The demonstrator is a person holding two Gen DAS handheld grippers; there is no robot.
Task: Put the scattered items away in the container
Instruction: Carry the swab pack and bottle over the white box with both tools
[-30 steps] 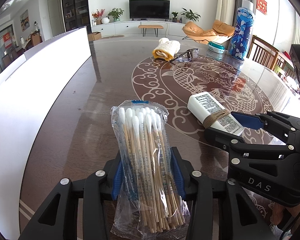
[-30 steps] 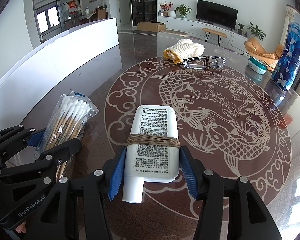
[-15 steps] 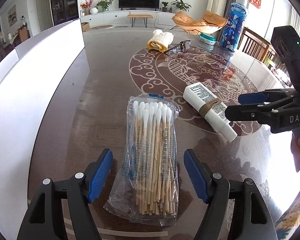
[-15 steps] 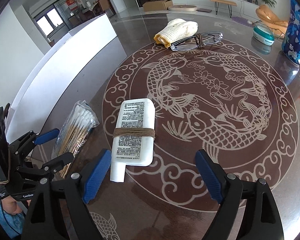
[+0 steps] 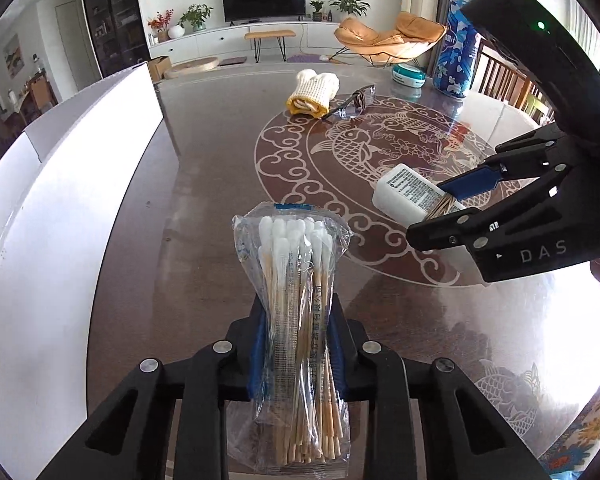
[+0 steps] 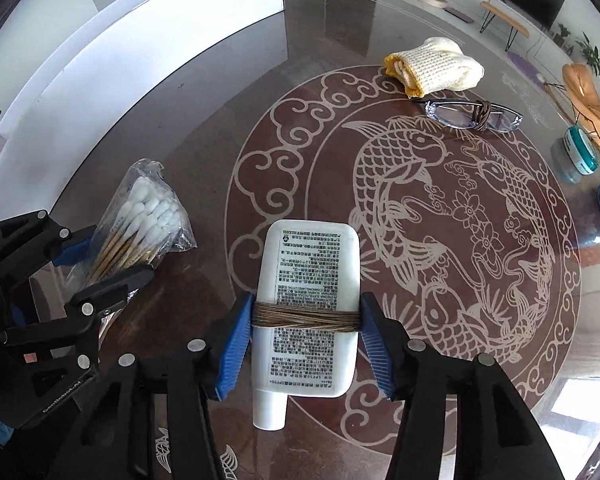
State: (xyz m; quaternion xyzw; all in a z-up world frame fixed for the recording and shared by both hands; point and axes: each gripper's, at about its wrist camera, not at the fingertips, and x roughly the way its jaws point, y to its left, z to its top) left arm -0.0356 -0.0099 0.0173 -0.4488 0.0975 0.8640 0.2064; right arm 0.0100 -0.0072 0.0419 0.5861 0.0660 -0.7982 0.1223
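Jaws closed again on clear swab packet [image 5: 296, 320] — white tips, wooden sticks

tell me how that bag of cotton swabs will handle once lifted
The bag of cotton swabs probably weighs little. Its loose crinkled film looks slippery, so sticks may shift inside. The left tool pinches mid-bundle, so it likely stays fairly stiff.
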